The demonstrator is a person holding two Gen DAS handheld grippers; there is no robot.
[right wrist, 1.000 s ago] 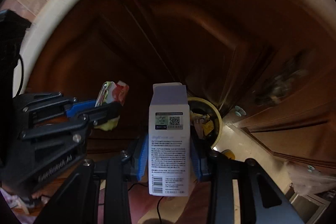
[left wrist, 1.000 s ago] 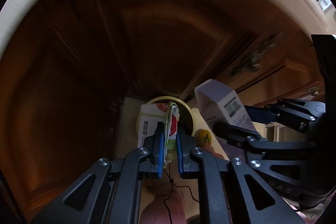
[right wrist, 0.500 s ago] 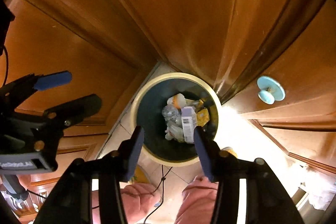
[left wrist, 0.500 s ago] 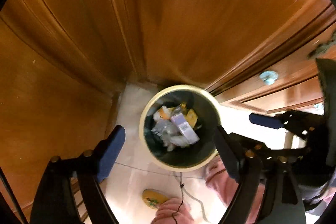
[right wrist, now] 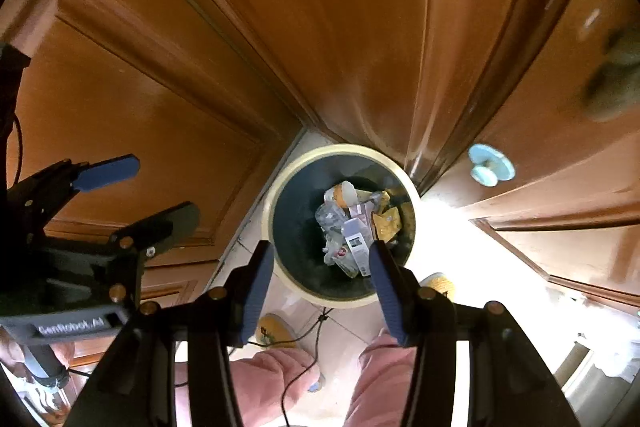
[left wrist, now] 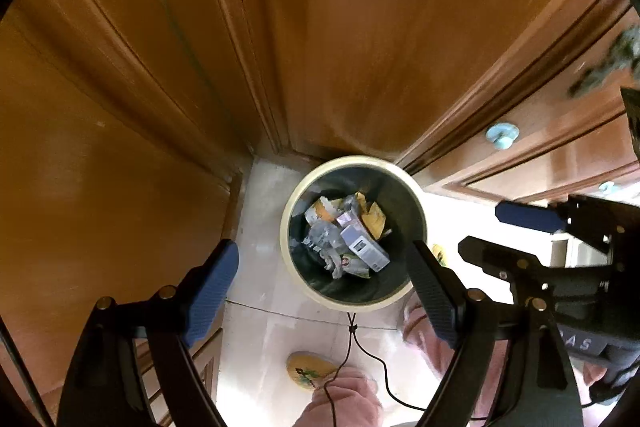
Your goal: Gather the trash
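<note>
Both grippers hang over the trash bin (left wrist: 354,163), a cream-rimmed round bin standing on the pale floor (left wrist: 256,267) in the corner where the wooden cabinet doors (left wrist: 340,27) meet. The left gripper (left wrist: 324,291) stands wide with nothing between its blue pads; its jaws have just been opening, and the crumpled wrapper (left wrist: 352,263) now lies inside the bin. The right gripper (right wrist: 322,281) stands at a middling gap, also bare, its jaws likewise just opened, and the white carton (right wrist: 357,242) lies inside the bin, slanted across the heap of other scraps. So the drop looks done, and the step in hand is, as I judge it, a clean release and withdrawal. To do it well, keep both grippers centred above the bin's mouth until nothing clings to the pads, then lift straight up, clear of the rim and of the cabinet knob (right wrist: 491,169) just right of the bin. Mind the thin black cable (left wrist: 352,331) trailing on the floor below the bin, and the person's feet near it.
</note>
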